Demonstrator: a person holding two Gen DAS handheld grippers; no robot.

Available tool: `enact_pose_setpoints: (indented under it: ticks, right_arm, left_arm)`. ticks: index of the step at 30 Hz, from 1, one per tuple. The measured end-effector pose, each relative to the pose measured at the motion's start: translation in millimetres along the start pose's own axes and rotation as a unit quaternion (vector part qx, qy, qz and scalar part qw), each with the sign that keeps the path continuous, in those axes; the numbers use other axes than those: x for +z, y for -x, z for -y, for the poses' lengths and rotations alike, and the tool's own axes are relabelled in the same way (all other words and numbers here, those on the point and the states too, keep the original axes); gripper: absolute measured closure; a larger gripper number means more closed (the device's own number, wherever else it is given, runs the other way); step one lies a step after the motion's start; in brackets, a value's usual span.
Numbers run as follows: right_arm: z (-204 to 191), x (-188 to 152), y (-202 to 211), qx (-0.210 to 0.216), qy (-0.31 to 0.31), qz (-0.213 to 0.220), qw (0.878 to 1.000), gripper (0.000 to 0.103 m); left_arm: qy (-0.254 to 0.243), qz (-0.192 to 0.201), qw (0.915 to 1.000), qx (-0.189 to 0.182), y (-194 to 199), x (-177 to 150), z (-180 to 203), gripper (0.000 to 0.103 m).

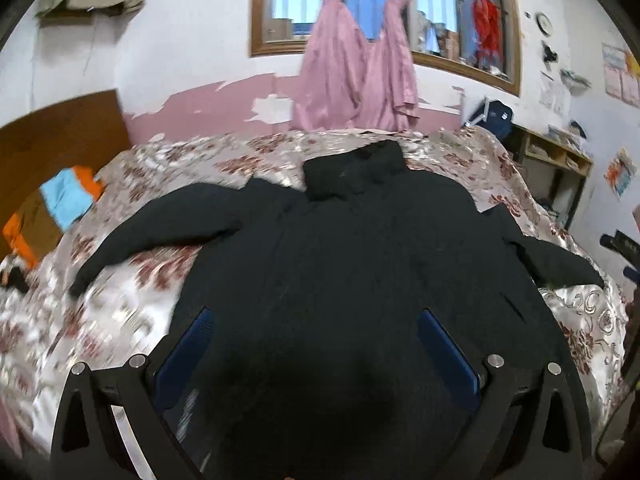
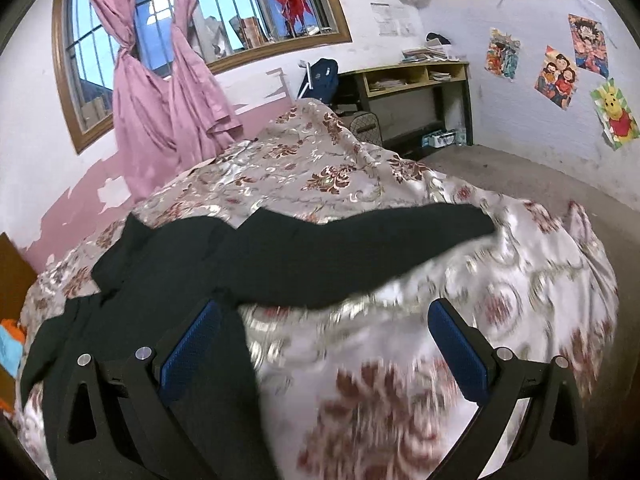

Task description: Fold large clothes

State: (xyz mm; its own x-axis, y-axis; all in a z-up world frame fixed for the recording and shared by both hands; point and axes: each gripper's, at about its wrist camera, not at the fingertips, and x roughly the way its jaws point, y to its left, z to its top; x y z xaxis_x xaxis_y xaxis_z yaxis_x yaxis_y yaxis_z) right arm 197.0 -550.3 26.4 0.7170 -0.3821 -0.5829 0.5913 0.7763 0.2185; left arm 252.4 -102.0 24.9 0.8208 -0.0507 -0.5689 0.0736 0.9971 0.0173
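A large black jacket (image 1: 352, 264) lies spread flat on the bed, collar toward the far wall, both sleeves out to the sides. My left gripper (image 1: 316, 316) is open and empty, hovering over the jacket's lower body, its blue pads (image 1: 444, 344) wide apart. In the right wrist view the jacket (image 2: 192, 264) fills the left side and its right sleeve (image 2: 400, 236) stretches across the bedspread. My right gripper (image 2: 324, 320) is open and empty above the bedspread just below that sleeve, beside the jacket's right edge.
The bed has a shiny floral bedspread (image 2: 360, 168). Orange and blue cloth (image 1: 68, 196) lies by the wooden headboard (image 1: 52, 140) at left. Pink curtains (image 1: 356, 76) hang at the window. A wooden desk (image 2: 412, 84) stands past the bed's right side.
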Motion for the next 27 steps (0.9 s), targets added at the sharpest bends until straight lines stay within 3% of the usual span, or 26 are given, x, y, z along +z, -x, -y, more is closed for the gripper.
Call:
enact_pose_setpoints:
  ticks: [3,8,12,16,22,27]
  right_arm:
    - [8,14,-34,-0.025,-0.028,-0.017,0.999,0.001]
    - [48,28,-98,-0.065,-0.139,-0.039,0.987,0.001]
    - [72,34,-136,-0.082,-0.175,-0.050,0.980,0.001]
    - [90,32,-156,-0.096,-0.176,-0.012,0.980,0.001]
    - [117,14,-197,-0.071,-0.195,-0.061,0.976,0.001]
    - [139,15,-197,-0.014,-0.242,-0.034,0.970,0.001]
  left_arm:
    - [-0.037,-0.017,0.9991,-0.013,-35,18,35,0.000]
    - [-0.071,-0.048,0.9926,-0.086,-92,53,97,0.000]
    - [-0.094,-0.038,0.9906,-0.092,-130,82,146,0.000]
    - [-0.116,-0.038,0.9880,-0.094,-163,98,194,0.000]
    - [-0.129,-0.061,0.9844,-0.103,-222,103,245,0.000]
    - [-0.121,-0.113,0.9826,-0.084,-268,90,258,0.000]
